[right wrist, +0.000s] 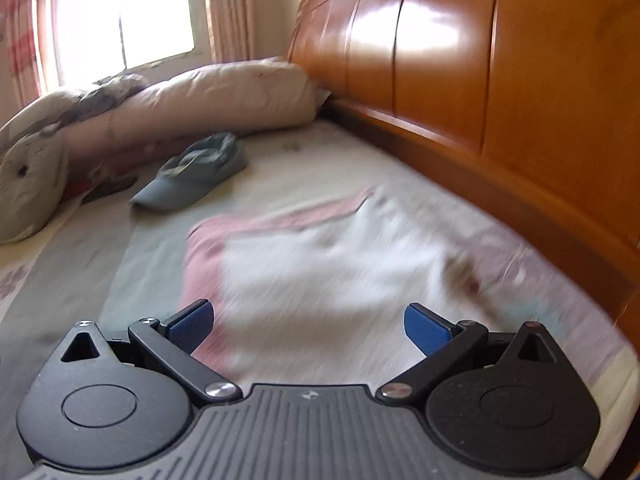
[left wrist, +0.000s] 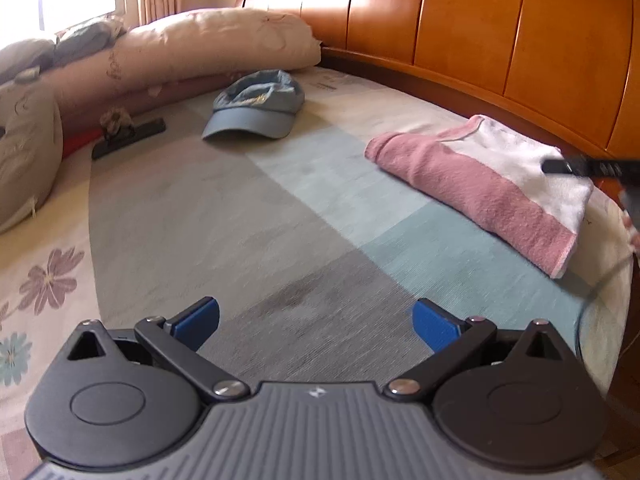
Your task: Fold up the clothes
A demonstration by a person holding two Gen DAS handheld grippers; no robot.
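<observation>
Left wrist view looks across a bed (left wrist: pixel 248 216) covered by a grey and pale blue sheet, with a glossy orange wooden headboard (left wrist: pixel 460 28) running along its far side. Against the headboard's left end lies a long cream pillow (left wrist: pixel 208 44), with more bedding heaped beyond it toward the window. Just in front of the headboard, on the right part of the sheet, rests the folded garment (left wrist: pixel 476 184), pink with a white panel on top, lying flat in a neat rectangle. Farther from the headboard's right end, near the pillow, sits a blue cap (left wrist: pixel 256 106), brim toward the camera, and left of the cap lies a dark flat object (left wrist: pixel 130 138) that I cannot identify. The left claw (left wrist: pixel 316 322) hovers over bare sheet, well apart from the garment, its blue-padded fingers spread wide and holding nothing. In the blurred right wrist view the right claw (right wrist: pixel 308 324) hangs directly above the garment (right wrist: pixel 320 264), fingers likewise spread wide and empty
</observation>
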